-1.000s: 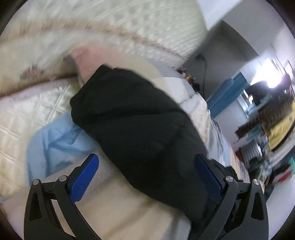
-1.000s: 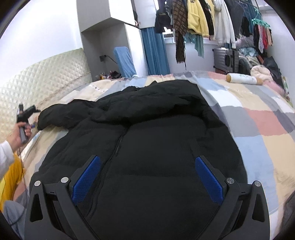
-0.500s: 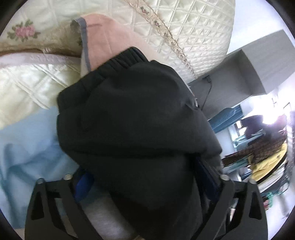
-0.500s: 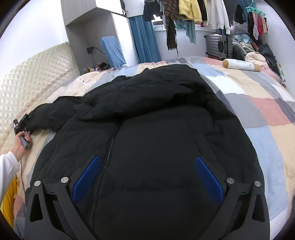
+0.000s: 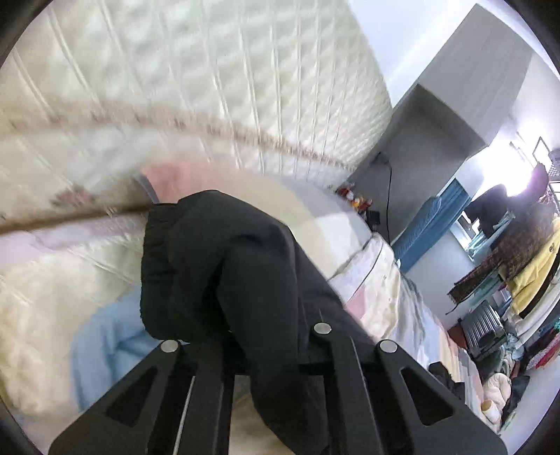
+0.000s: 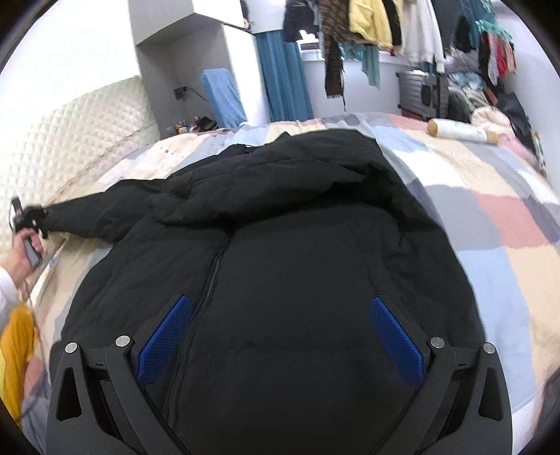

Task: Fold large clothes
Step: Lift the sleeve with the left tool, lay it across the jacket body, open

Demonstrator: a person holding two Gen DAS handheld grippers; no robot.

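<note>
A patchwork bedspread (image 6: 500, 224) in pastel blocks covers the bed, a white roll (image 6: 458, 130) lying near its far edge. Behind it, a quilted cream headboard (image 6: 77, 140), blue curtain (image 6: 283, 77), grey suitcase (image 6: 423, 92) and hanging clothes (image 6: 371, 21) crowding the rail.

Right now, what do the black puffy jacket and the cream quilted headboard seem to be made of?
Black puffy jacket: looks like matte synthetic shell over padding, judging by soft stitched bulges and dull sheen. Cream quilted headboard: seemingly glossy padded leatherette or satin, with diamond tufting catching light; which one is unclear.
</note>
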